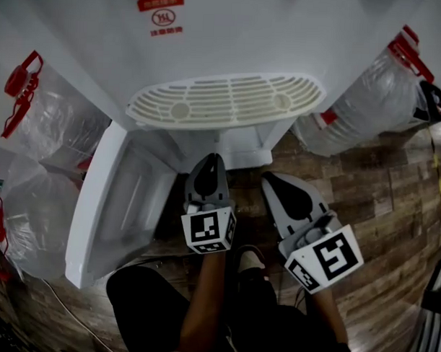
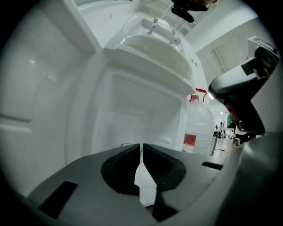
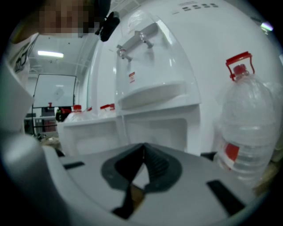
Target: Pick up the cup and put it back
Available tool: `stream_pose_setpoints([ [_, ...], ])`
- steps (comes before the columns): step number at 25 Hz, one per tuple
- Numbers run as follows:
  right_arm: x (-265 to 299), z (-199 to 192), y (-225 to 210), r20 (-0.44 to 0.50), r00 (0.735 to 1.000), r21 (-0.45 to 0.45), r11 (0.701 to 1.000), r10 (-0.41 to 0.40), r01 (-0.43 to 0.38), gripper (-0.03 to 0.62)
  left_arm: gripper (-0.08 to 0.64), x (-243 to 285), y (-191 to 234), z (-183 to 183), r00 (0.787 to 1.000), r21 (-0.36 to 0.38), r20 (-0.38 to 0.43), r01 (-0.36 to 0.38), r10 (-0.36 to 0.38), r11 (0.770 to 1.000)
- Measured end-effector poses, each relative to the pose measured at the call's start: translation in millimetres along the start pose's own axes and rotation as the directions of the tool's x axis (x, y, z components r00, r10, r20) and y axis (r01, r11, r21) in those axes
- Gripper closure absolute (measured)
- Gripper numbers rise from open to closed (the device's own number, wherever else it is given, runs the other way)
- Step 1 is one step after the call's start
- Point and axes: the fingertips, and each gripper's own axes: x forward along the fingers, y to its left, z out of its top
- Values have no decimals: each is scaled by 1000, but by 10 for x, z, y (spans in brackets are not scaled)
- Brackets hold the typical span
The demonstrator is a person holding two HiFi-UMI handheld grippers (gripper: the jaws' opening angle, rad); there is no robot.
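You have no cup in either gripper, and no cup shows in any of the 3 views, so I cannot tell you where it is. The left gripper (image 1: pixel 210 159) has its jaws drawn almost together, with only a thin slit at the tips and nothing in it. The right gripper (image 1: pixel 272 178) has its jaws closed tip to tip, also on nothing. Judging from that, you are either before the pick or already past the return; the pictures do not settle which.

Straight ahead of both pairs of jaws stands the white water dispenser (image 1: pixel 232 35). Its slotted drip tray (image 1: pixel 227 100) juts out above the jaws, and the 2 taps (image 3: pixel 132 44) sit higher still. Below the tray and level with the left jaws is the open cabinet (image 2: pixel 141 110); the part of it you can see looks bare. Its door (image 1: pixel 118 204) hangs open to the left of the left jaws.

Large water bottles flank you: 1 beyond the door on the left (image 1: pixel 56 123) and 1 to the right of the right jaws (image 1: pixel 375 98). The tray overhang and the open door are likely the 2 things to steer around if you reach into the cabinet.
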Motion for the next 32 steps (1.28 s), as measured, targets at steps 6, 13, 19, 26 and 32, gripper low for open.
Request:
stream_pose_setpoints([
  [6,-11,9,57,-10,1000,-3,1000,9,-9,569,549,-224,-159,553,996,-28,90,4,-1,1000],
  [13,18,331,200,1,999,-51,998,42,-42,569,552,-412,-249,1239,983,20,179,28,-31,999],
  [19,22,702,458,-18,989,-173,974,145,-146,569,552,-613,-237,1802,968,36,247,38,-45,999],
  [26,9,993,674,-38,973,-244,942,227,-229,569,552,-766,-207,2181,961,10,264,89,-88,996],
  [32,-6,1300,660,-33,973,-230,946,227,-228,569,552,-779,-192,2431,962,-9,243,129,-123,992],
])
